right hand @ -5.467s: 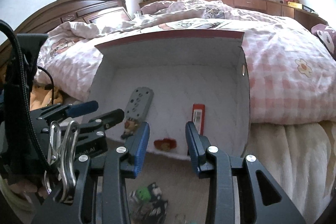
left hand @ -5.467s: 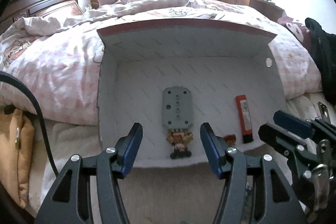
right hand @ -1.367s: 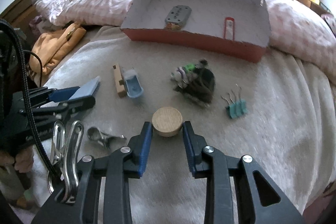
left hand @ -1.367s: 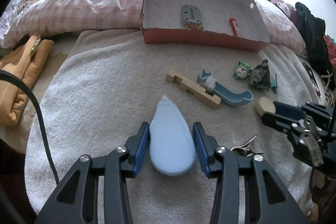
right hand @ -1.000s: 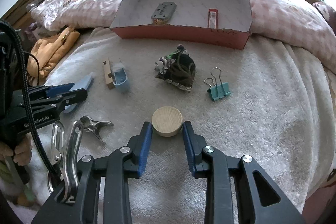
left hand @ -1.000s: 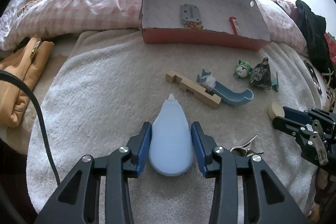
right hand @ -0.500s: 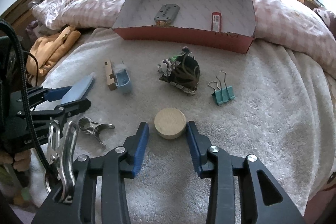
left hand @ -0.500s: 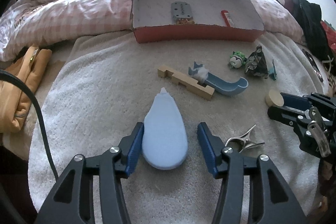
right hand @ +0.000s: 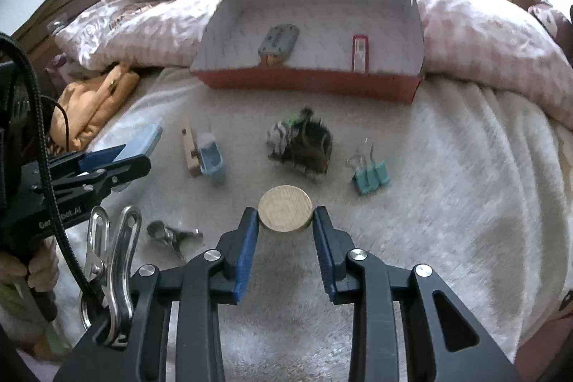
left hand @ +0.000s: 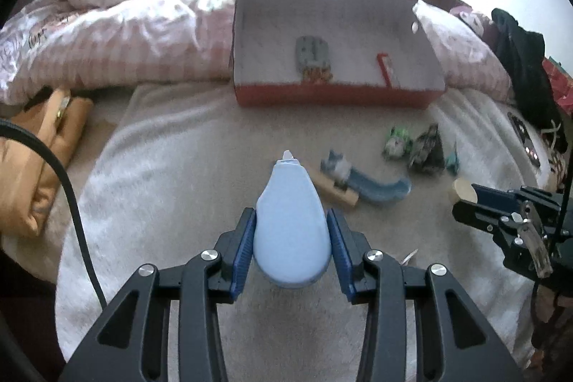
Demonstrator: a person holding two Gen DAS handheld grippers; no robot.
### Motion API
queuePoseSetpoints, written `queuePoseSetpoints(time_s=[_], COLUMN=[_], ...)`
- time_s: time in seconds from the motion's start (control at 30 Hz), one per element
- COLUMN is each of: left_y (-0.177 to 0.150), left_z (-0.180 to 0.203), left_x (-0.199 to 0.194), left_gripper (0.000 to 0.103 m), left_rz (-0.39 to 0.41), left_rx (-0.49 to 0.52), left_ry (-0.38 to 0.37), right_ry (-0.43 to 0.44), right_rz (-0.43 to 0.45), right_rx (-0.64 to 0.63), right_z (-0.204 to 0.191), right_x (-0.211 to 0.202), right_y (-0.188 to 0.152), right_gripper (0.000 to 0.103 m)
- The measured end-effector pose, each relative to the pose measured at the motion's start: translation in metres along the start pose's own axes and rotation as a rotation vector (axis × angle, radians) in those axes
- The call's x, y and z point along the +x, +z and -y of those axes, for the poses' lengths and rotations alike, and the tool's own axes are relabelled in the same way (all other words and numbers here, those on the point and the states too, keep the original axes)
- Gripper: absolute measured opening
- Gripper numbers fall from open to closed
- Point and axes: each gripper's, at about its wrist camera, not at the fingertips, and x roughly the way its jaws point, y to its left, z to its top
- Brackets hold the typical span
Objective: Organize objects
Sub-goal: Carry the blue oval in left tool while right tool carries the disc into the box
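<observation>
In the left view, our left gripper [left hand: 290, 240] was clenched on the blue case [left hand: 290, 224], its long axis pointing far toward the box [left hand: 333, 93], straight ahead. In the right view, our right gripper [right hand: 285, 225] grasped the wooden disc [right hand: 285, 208]; the box [right hand: 308, 83] lay directly beyond, past the toys [right hand: 301, 145].

One box [right hand: 308, 83] (two items inside), two teal binder clips [right hand: 370, 179]

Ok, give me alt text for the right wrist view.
The right gripper grips a round wooden disc between its blue jaws above a cream towel. Beyond it lie teal binder clips, a dark toy and an open red box; the left gripper at left holds a light blue item.
</observation>
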Motion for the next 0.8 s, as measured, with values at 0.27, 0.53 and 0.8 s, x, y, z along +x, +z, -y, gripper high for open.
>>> queuePoseSetpoints(time_s=[0.27,0.53,0.8], left_y=[0.049,0.096,0.131], left_z=[0.011,0.023,0.03], left_x=[0.0,0.013,0.045], left_gripper=[0.04,0.04,0.04], left_rz=[0.07,0.12,0.123], left_rx=[0.031,0.043,0.056], left_ry=[-0.013,-0.022,-0.019], right_ry=[-0.007,-0.031,-0.032], right_rz=[0.043,0.076,0.089], right_rx=[-0.003,-0.01,-0.013], right_z=[0.006,0.015,0.027], right_x=[-0.007,-0.002,0.023], right_y=[0.034,0.074,0.111], right_gripper=[0.032,0.032,0.032])
